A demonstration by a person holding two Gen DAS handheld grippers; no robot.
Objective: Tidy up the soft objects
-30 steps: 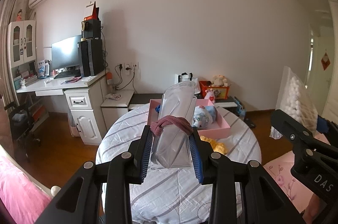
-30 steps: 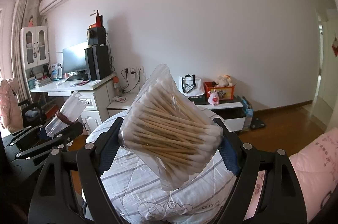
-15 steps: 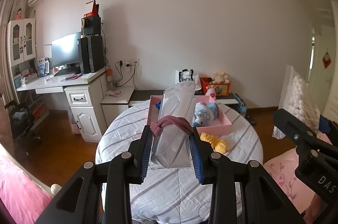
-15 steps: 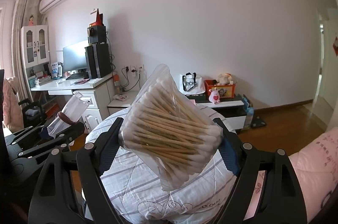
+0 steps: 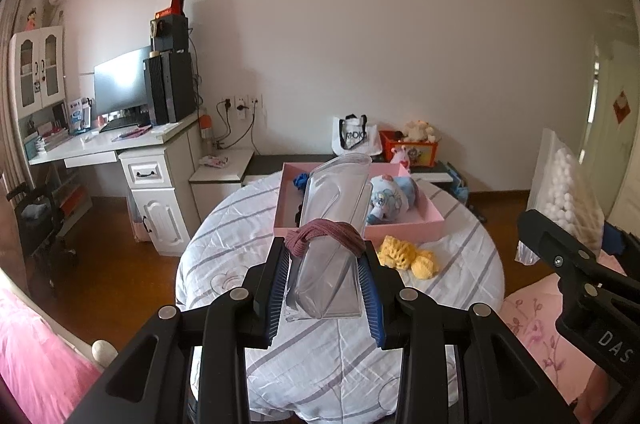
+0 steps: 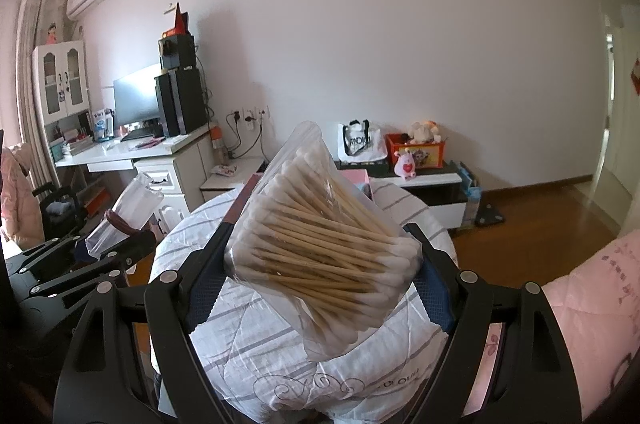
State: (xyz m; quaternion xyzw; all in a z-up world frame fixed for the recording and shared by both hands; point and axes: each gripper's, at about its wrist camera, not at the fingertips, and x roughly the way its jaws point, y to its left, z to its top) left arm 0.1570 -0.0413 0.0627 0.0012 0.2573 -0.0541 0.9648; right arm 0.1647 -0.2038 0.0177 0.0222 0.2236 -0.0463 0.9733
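Both grippers have drifted slightly toward the round table (image 5: 280, 356) over the last second. Left gripper (image 5: 324, 288) clamps a clear plastic pack (image 5: 334, 244) wrapped by a maroon hair tie; right gripper (image 6: 320, 284) pinches a crinkly bag of cotton swabs (image 6: 320, 248). Judged carrying step: next, lower both into the pink tray (image 5: 404, 224) at the far edge, beyond 1 yellow knitted piece (image 5: 406, 256).

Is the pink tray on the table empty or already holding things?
Holding things: the pink tray contains a blue plush toy and a blue item; the yellow knit piece lies outside.
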